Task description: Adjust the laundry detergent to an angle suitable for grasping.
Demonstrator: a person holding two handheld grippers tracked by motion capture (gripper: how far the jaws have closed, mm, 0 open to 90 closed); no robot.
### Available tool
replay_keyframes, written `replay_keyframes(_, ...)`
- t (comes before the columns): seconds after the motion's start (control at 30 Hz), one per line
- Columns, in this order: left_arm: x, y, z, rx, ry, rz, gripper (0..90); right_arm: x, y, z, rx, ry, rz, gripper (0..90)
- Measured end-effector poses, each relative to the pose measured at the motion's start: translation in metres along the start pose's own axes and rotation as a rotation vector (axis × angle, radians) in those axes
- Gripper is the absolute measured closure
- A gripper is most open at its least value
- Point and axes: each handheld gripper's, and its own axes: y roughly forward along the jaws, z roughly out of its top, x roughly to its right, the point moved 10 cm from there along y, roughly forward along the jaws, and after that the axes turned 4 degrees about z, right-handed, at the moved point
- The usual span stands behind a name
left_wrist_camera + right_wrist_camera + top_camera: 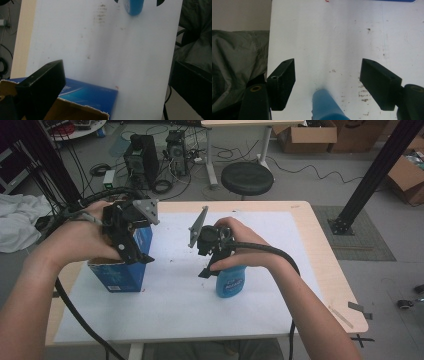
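The white mat (165, 310) covers most of the light wooden table (327, 270) and serves as the landmark here. On its left edge stands a blue cardboard box (122, 275) with its torn top open. Toward the mat's middle, right of the box and well apart from it, stands a blue bottle (231, 282), upright on the mat.

The left gripper (135, 252) sits at the box's open top. In the left gripper view one black jaw (43, 87) lies against the torn brown rim of the box (87, 96), and the jaws look pinched on that thin cardboard wall, steadying it; the second jaw is hard to make out there.

The right gripper (212, 267) hangs directly over the bottle. In the right gripper view its jaws stand apart on either side of the bottle's rounded blue top (325, 105), with clear gaps on both sides, so the pads press on nothing and the bottle is not grasped.

Judged from how things lie, the work seems to be packing the bottle into the box, and it is at an early stage: the box is braced and open, the right gripper is lined up over the bottle, but the grasp is not made. Left to do, by this reading: close on the bottle, lift it, carry it left across the mat and lower it through the box's open top.
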Motion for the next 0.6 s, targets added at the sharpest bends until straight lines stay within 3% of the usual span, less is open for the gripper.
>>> replay_keyframes(0.6,-0.0021,-0.0002,0.0013,-0.002,-0.005,0.002,1.2,0.0001,-0.007,0.0018,0.017,-0.008,-0.003,28.8)
